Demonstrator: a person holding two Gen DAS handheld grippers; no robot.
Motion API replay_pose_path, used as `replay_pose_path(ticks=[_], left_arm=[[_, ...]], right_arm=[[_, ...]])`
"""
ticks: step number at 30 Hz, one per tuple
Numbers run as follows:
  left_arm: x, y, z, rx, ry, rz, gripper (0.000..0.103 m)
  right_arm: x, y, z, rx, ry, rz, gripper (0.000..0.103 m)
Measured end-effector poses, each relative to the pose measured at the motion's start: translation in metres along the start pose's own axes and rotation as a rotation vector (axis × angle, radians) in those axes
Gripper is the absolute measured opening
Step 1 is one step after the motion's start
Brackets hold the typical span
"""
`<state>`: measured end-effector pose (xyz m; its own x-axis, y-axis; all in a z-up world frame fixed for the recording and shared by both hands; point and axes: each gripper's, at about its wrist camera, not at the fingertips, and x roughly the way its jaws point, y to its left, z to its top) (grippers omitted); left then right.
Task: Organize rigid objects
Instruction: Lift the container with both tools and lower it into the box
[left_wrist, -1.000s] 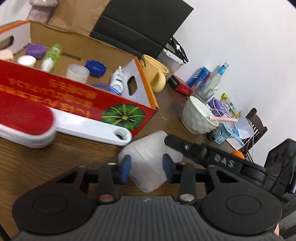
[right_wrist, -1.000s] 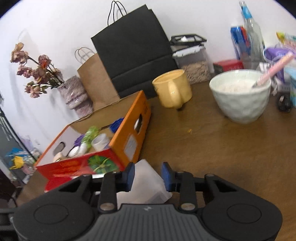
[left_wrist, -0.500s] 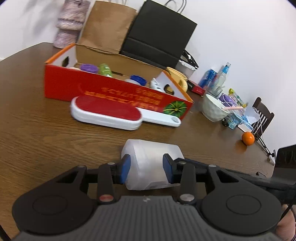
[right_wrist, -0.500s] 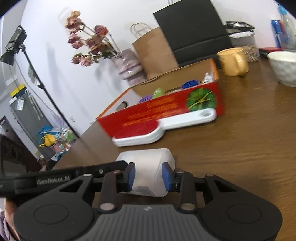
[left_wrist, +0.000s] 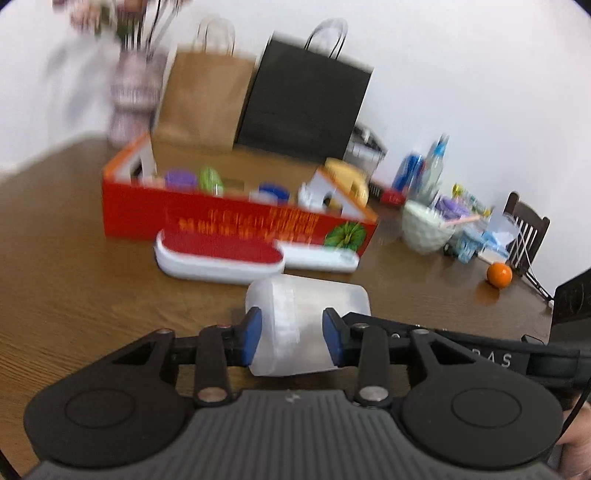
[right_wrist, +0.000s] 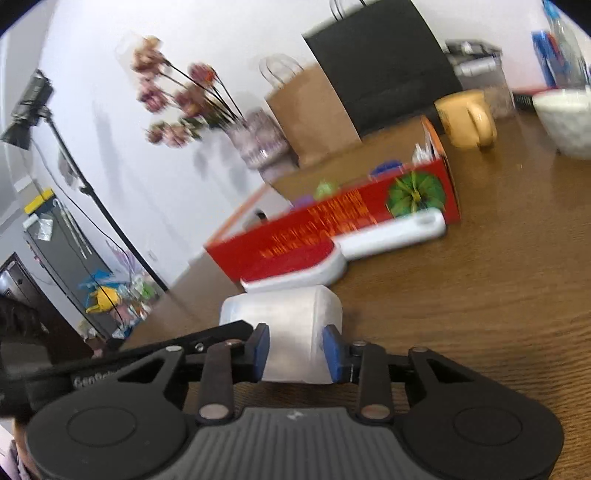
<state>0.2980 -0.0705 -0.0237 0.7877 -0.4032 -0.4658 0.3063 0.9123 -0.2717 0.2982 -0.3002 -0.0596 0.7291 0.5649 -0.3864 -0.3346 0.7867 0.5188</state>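
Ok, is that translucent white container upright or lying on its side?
On its side. The translucent container lies lengthwise across both hand-held grippers, the left and the right each pinching an end.

Both views are bright and evenly lit, the white wall (left_wrist: 461, 92) nearly washed out; shadows on the tabletop (left_wrist: 74, 295) are faint and soft; motion blur smears the red box (left_wrist: 229, 218), the flowers (right_wrist: 177, 99) and the paper bags (left_wrist: 207, 99); the fisheye lens bows the tabletop's far edge and darkens the picture corners.
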Motion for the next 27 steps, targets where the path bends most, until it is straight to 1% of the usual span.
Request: replay_pose_path(ticks=[2, 4, 8, 10, 12, 15, 18, 22, 25, 27], left_arm=[[-0.019, -0.008, -0.004, 0.025, -0.061, 0.014, 0.036], [-0.041, -0.013, -0.010, 0.041, -0.113, 0.017, 0.033], [-0.090, -0.025, -0.027, 0.089, -0.226, 0.013, 0.030], [-0.113, -0.033, -0.037, 0.130, -0.271, 0.015, 0.030], [-0.133, -0.039, -0.044, 0.167, -0.306, 0.001, 0.030], [-0.155, -0.048, -0.052, 0.230, -0.349, -0.006, 0.030], [-0.164, -0.049, -0.052, 0.224, -0.368, -0.020, 0.030], [-0.161, -0.043, -0.049, 0.196, -0.365, -0.029, 0.030], [-0.149, -0.039, -0.038, 0.193, -0.364, -0.038, 0.030], [-0.138, -0.038, -0.027, 0.201, -0.363, -0.026, 0.030]], right_arm=[[-0.014, 0.016, -0.003, -0.055, -0.051, 0.006, 0.032], [-0.029, 0.033, -0.009, -0.121, -0.101, -0.003, 0.032], [-0.068, 0.068, -0.037, -0.211, -0.199, -0.007, 0.031], [-0.086, 0.080, -0.051, -0.225, -0.235, 0.003, 0.031], [-0.103, 0.091, -0.061, -0.258, -0.268, 0.004, 0.032], [-0.123, 0.106, -0.069, -0.300, -0.303, 0.004, 0.032], [-0.132, 0.111, -0.069, -0.301, -0.314, 0.008, 0.032], [-0.129, 0.114, -0.064, -0.302, -0.316, -0.001, 0.032], [-0.121, 0.111, -0.049, -0.297, -0.323, -0.004, 0.032], [-0.112, 0.110, -0.035, -0.306, -0.330, -0.010, 0.032]])
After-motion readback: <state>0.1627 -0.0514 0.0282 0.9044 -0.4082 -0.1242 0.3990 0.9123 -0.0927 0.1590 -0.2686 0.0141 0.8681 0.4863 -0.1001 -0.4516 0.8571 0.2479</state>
